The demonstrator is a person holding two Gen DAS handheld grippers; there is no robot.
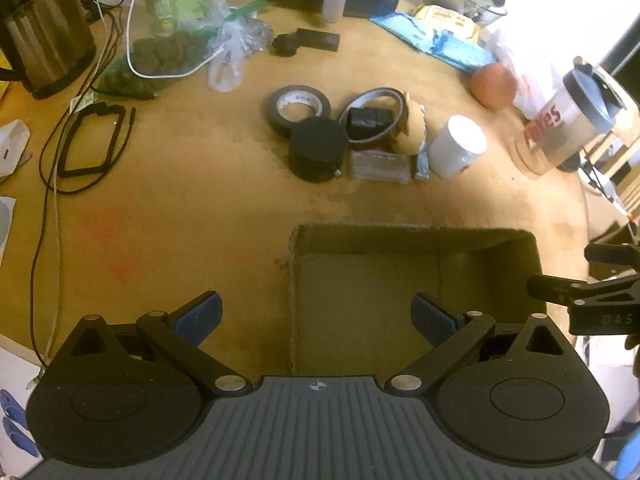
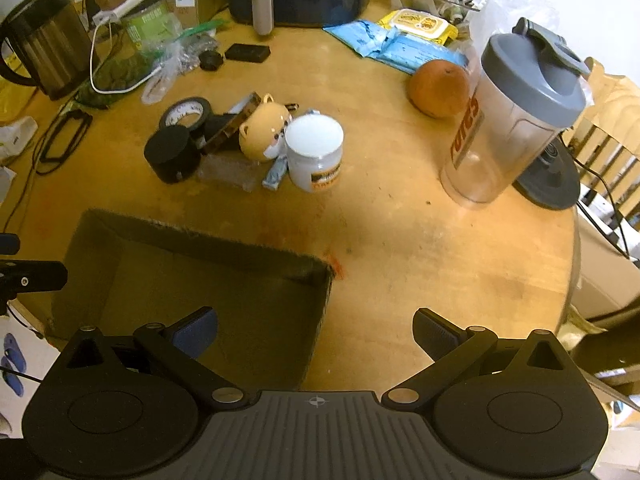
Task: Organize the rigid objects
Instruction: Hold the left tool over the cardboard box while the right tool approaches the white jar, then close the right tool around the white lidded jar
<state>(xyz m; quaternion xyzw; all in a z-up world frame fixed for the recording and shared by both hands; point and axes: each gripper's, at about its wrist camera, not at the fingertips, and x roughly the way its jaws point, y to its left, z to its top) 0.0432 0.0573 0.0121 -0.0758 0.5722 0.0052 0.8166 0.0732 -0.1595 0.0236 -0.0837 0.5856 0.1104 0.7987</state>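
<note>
Tongs gape over cardboard box (nothing inside), clutter beyond.

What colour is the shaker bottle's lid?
Grey lid on the clear shaker bottle; clearest in the right wrist view.

Two tape rolls (one amber), one box, one jar.

I see bare tabletop between the open cardboard box and the little heap of things. My fingers can pass there. The box is empty inside, so there is room to reach in from above. The heap is packed tight: the black tape roll, black round tub, bear jar and white jar touch or nearly touch. The tall shaker bottle and orange ball block the right side.
</note>
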